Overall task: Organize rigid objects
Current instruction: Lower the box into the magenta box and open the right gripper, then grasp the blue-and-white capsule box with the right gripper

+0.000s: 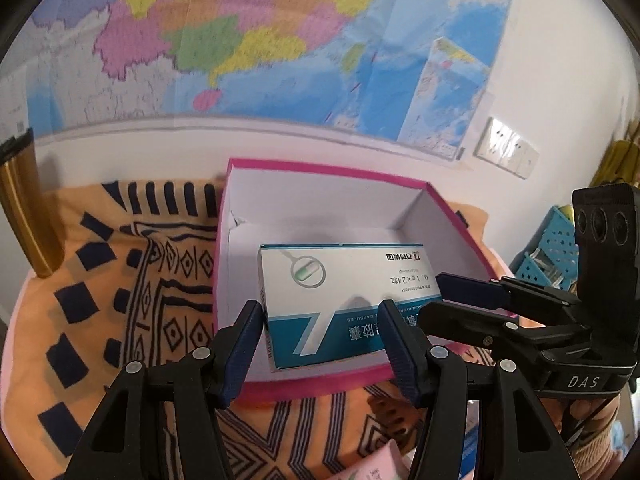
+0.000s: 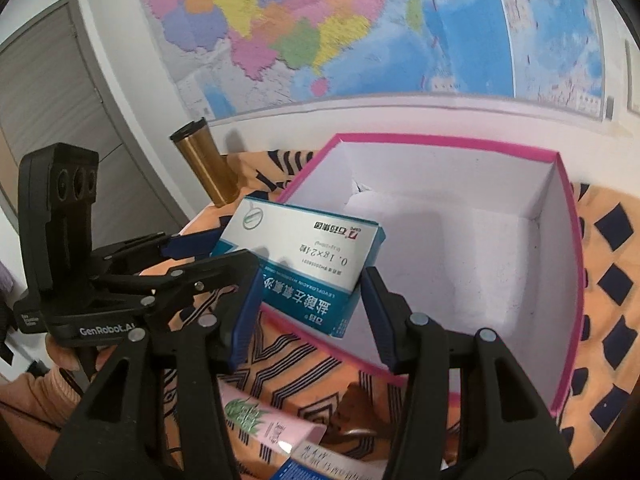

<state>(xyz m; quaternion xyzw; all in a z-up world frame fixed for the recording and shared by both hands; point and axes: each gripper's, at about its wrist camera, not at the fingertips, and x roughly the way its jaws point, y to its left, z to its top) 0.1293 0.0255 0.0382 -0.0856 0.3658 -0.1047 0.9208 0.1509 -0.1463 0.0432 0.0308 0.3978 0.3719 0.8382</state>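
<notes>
A white and teal medicine box (image 1: 340,300) is clamped between the pads of my left gripper (image 1: 320,340), over the front part of a pink-rimmed cardboard box (image 1: 332,168) with a white inside. In the right wrist view the medicine box (image 2: 304,264) hangs tilted over the pink box's near left wall (image 2: 564,280), held by the left gripper (image 2: 192,256) coming in from the left. My right gripper (image 2: 308,316) is open, its pads on either side of the medicine box's near end with gaps showing. The right gripper (image 1: 480,296) shows at the right of the left wrist view.
An orange cloth with dark patterns (image 1: 100,300) covers the table. A gold tumbler (image 2: 208,164) stands at the back left by the wall. A pink carton (image 2: 272,432) and another box (image 2: 332,464) lie near the front edge. A blue basket (image 1: 556,248) is at the right.
</notes>
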